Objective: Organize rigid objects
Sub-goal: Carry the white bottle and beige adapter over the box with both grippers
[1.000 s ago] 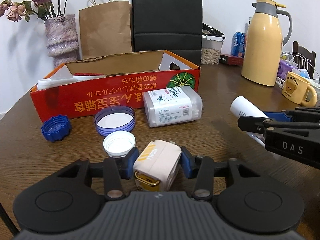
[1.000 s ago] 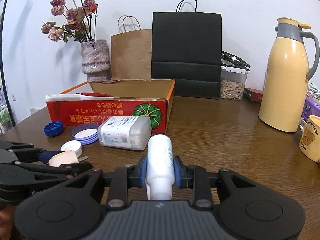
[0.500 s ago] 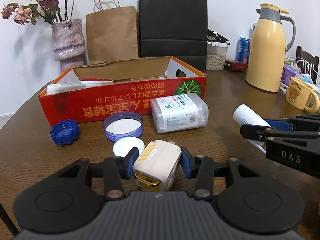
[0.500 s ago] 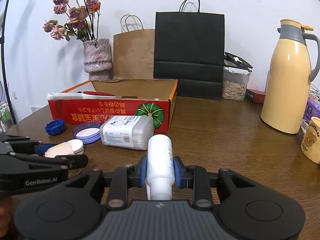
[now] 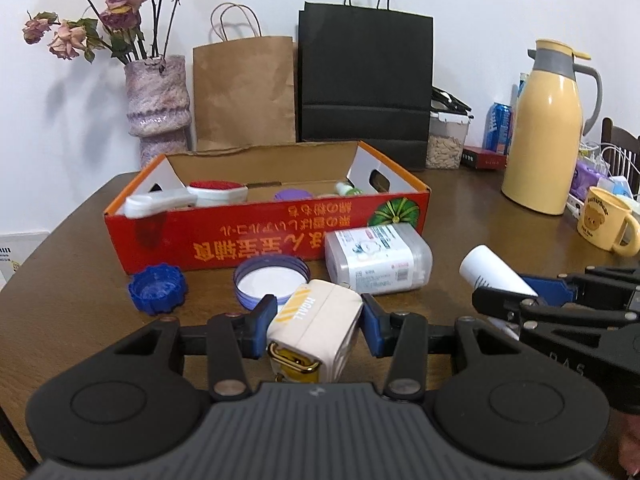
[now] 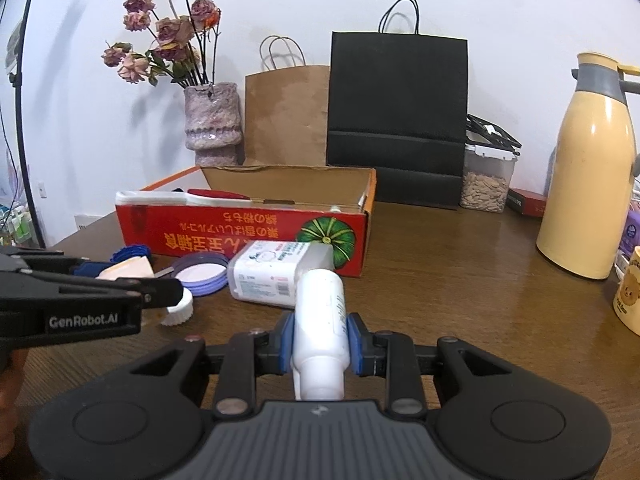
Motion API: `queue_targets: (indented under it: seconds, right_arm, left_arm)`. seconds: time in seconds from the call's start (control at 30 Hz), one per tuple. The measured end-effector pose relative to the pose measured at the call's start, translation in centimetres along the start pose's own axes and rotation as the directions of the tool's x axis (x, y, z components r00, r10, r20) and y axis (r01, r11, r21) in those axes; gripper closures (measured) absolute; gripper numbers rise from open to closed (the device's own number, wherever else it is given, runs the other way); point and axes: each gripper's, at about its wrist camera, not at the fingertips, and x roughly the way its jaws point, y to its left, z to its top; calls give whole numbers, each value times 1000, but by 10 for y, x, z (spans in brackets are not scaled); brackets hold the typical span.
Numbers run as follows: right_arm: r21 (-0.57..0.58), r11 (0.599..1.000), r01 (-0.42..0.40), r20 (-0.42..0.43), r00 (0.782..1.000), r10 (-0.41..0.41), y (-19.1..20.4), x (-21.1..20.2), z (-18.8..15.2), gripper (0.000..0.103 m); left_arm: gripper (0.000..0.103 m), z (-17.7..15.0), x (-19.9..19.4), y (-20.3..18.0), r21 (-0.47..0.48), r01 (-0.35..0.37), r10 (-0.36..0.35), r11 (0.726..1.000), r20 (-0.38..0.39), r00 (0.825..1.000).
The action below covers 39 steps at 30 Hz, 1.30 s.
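Observation:
My left gripper (image 5: 319,322) is shut on a cream plug adapter (image 5: 316,326) with a gold part underneath, held above the table. My right gripper (image 6: 319,340) is shut on a white bottle (image 6: 320,314) that points away from me; the bottle (image 5: 494,270) also shows at the right of the left wrist view. Ahead stands an open red cardboard box (image 5: 224,236) holding a few items. On the table before the box lie a clear plastic case (image 5: 378,256), a purple lid (image 5: 272,282), a blue cap (image 5: 157,289) and a white cap (image 6: 180,308).
At the back stand a vase with dried roses (image 5: 158,100), a brown paper bag (image 5: 244,92) and a black paper bag (image 5: 366,84). A yellow thermos (image 5: 546,132), a seed container (image 5: 446,142) and a yellow mug (image 5: 606,224) stand on the right.
My left gripper has risen with the adapter, so the box's inside now shows and the white cap is hidden below it. The right gripper has kept still with the bottle.

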Motion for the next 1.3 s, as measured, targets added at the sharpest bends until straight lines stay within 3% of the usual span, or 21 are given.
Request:
queue_targets:
  seconds: [0.6, 1.3]
  right_arm:
    - [-14, 1000, -21, 46, 999, 21, 15, 20, 39, 76]
    - [-22, 999, -31, 107, 994, 33, 28, 65, 88, 76]
  left_arm:
    - [57, 49, 6, 23, -40, -33, 36, 999, 75, 996]
    - [57, 93, 45, 54, -130, -73, 88, 989, 110, 990]
